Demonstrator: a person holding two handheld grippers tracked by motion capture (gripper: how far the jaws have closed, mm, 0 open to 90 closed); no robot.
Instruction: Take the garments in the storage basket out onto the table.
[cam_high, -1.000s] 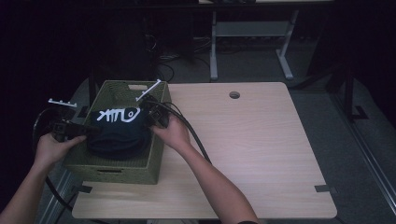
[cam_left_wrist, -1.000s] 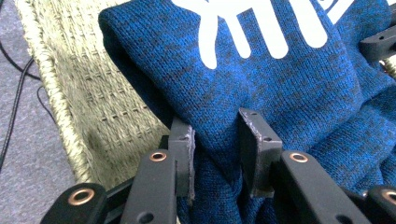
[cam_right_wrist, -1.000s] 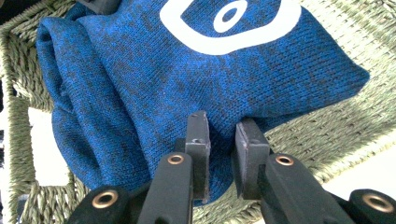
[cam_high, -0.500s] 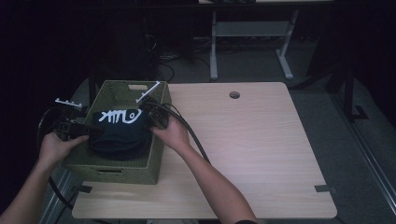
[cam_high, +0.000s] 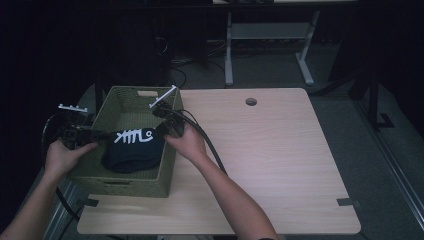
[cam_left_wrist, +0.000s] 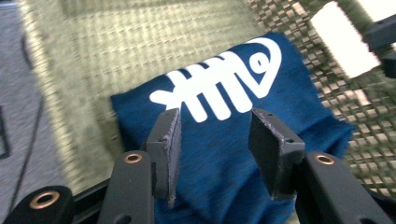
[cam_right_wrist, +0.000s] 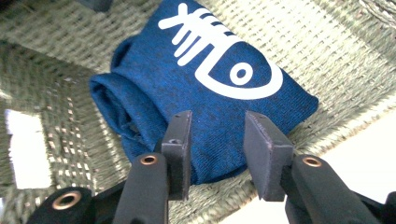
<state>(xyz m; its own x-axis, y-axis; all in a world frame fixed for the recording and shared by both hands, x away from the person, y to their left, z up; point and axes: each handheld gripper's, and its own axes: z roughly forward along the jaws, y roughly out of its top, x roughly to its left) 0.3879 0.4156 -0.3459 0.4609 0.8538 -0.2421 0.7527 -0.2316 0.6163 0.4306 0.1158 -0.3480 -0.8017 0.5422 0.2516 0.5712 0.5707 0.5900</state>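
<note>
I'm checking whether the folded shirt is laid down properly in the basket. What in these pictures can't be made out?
- Basket floor under the folded blue shirt, high view: the cloth covers it.
- Shirt's near edge, left gripper view: behind the jaws.
- Room behind the table, high view: too dark.

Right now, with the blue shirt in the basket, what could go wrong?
The folded blue shirt lies in the green basket, leaning on its near wall. Both grippers, left and right, have just been opening, with cloth showing between their jaws. A pad might snag the fabric when pulled away and undo the fold. The basket sits near the table edge, so a bump might shift it.
</note>
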